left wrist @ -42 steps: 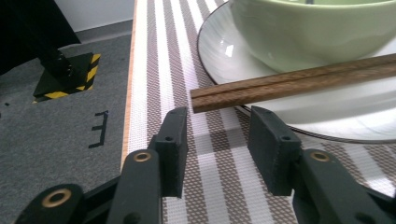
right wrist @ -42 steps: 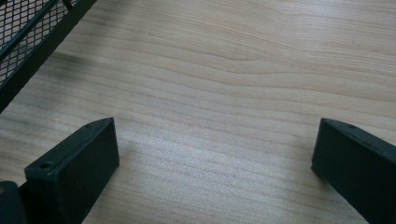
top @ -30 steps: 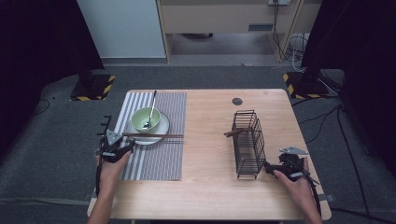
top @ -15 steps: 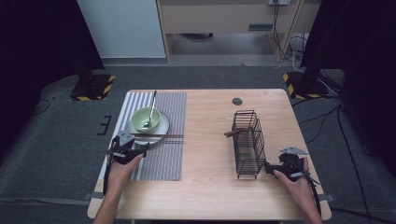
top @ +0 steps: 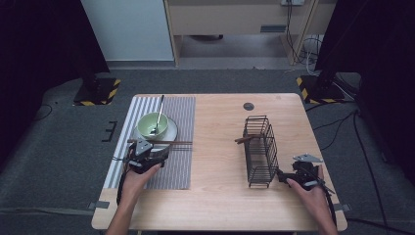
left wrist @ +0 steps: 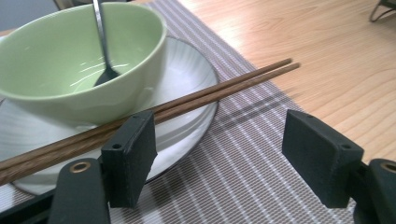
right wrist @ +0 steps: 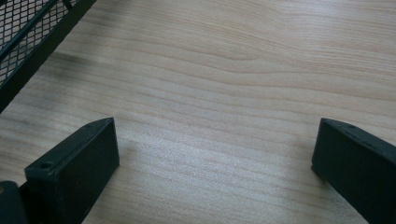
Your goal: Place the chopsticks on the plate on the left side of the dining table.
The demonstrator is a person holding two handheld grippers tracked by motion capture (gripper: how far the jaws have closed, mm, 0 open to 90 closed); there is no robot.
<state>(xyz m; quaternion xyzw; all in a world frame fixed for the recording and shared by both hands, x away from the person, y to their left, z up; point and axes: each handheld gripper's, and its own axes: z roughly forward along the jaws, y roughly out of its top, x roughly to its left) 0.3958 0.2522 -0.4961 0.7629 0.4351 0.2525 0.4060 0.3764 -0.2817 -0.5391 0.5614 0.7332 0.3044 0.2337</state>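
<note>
A light wooden table (top: 220, 205) was set on grey carpeted floor (top: 58, 161). Black curtains (top: 39, 44) were hung at both sides. A pale panel (top: 127, 29) and wooden cabinet (top: 235, 19) were positioned behind, flanked by hazard-striped bases (top: 95, 93).

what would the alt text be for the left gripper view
A pair of brown chopsticks lies across the rim of a white plate that holds a green bowl with a metal spoon in it. The left gripper is open, one jaw in front of the chopsticks, above a striped placemat on a wooden table.
</note>
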